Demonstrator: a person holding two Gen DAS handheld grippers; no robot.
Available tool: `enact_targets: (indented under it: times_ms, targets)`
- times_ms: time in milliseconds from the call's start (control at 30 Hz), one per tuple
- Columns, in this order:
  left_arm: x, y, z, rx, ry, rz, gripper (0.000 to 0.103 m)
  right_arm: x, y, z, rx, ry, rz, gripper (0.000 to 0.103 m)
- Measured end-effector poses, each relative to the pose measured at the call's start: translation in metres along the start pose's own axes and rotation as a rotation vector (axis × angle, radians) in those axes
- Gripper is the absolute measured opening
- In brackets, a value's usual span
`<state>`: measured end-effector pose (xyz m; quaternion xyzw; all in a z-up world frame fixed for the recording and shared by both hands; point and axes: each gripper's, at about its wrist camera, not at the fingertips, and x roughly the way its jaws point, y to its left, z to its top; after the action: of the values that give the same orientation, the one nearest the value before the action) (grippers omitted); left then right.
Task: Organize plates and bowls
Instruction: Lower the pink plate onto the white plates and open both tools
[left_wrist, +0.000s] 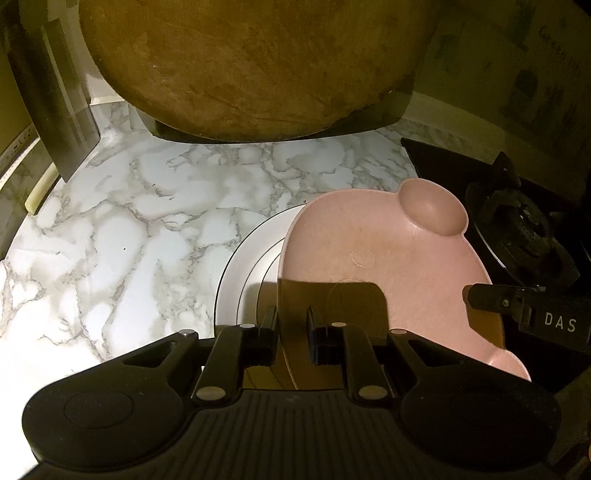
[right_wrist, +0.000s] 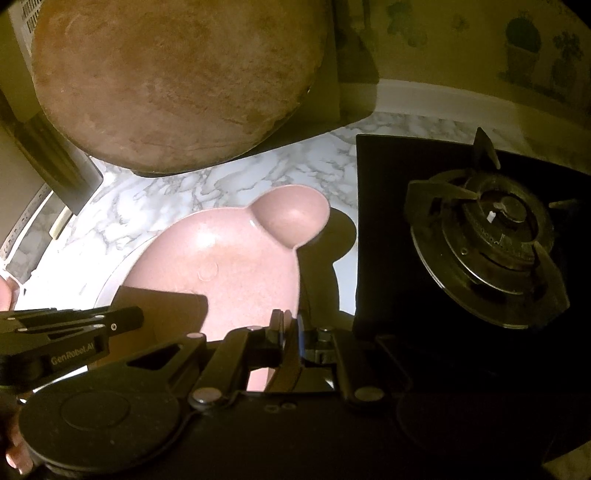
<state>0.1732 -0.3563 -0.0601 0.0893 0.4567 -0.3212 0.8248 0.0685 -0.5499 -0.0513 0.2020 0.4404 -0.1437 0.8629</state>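
Observation:
A pink bear-shaped plate (left_wrist: 369, 236) (right_wrist: 229, 258) with round ears sits over a white plate (left_wrist: 243, 266) on the marble counter (left_wrist: 147, 221). Whether the two plates touch I cannot tell; the pink one casts a shadow to its right. My left gripper (left_wrist: 292, 325) is shut on the pink plate's near left rim. It also shows at the left of the right wrist view as the left gripper (right_wrist: 125, 319). My right gripper (right_wrist: 291, 328) is shut on the plate's near right rim. Its tip shows in the left wrist view as the right gripper (left_wrist: 476, 295). Most of the white plate (right_wrist: 110, 277) is hidden.
A big round wooden board (left_wrist: 258, 62) (right_wrist: 177, 81) leans at the back of the counter. A black gas hob with a burner (right_wrist: 491, 243) (left_wrist: 517, 221) lies just right of the plates. A dark metal panel (left_wrist: 55, 110) stands at the left.

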Motion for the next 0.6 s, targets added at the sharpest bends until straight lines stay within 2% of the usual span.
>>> enact_targets:
  times_ms: [133,600]
  targets:
    - [-0.002,-0.001,-0.001,0.021,-0.007,0.016,0.015,-0.002,0.002,0.000,0.007,-0.003,-0.011,0.017]
    - [-0.032,0.007,-0.009,0.027,-0.041,-0.013,0.015,-0.036,0.027,-0.007,-0.051,-0.080,0.007,0.024]
